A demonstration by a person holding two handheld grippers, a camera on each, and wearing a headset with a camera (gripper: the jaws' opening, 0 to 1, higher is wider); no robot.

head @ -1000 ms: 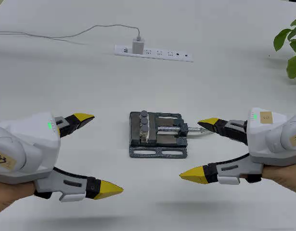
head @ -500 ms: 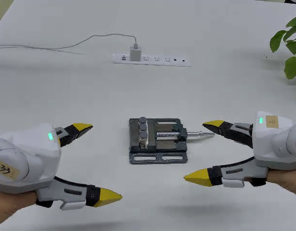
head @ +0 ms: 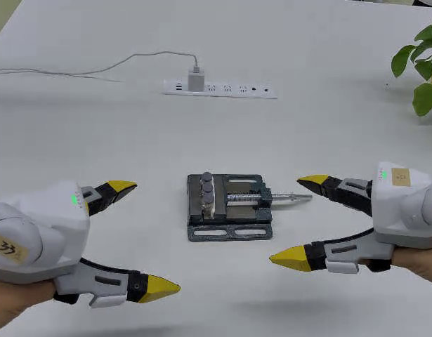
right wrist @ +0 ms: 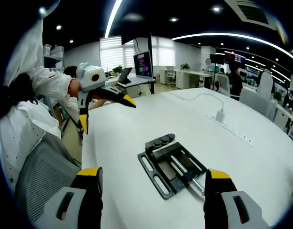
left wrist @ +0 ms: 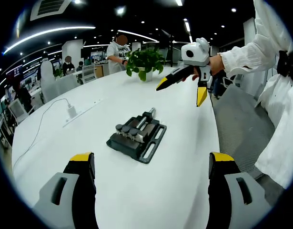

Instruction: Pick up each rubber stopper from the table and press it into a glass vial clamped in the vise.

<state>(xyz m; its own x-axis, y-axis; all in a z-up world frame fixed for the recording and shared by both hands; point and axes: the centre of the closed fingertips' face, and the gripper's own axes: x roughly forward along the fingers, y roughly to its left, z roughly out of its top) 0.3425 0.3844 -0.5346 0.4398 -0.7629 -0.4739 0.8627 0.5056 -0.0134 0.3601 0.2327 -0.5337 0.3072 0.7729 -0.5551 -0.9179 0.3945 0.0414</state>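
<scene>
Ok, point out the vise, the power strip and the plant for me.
vise (head: 238, 212), head view, on its dark body.
power strip (head: 230, 89), head view, middle of its white casing.
plant (head: 425, 100), head view, on a green leaf.

- Head view looked forward and down from above the counter (head: 96, 140); vise (head: 230, 208) sat mid-frame, left tongs (head: 156, 236) and right tongs (head: 286, 219) flanked it low in frame.
- Left gripper view rode low over the counter, faced across the vise toward the right tongs.
- Right gripper view rode low too, faced back the opposite way toward the left tongs, vise nearer.
- All three shared the vise and the power strip (head: 219, 88).
</scene>
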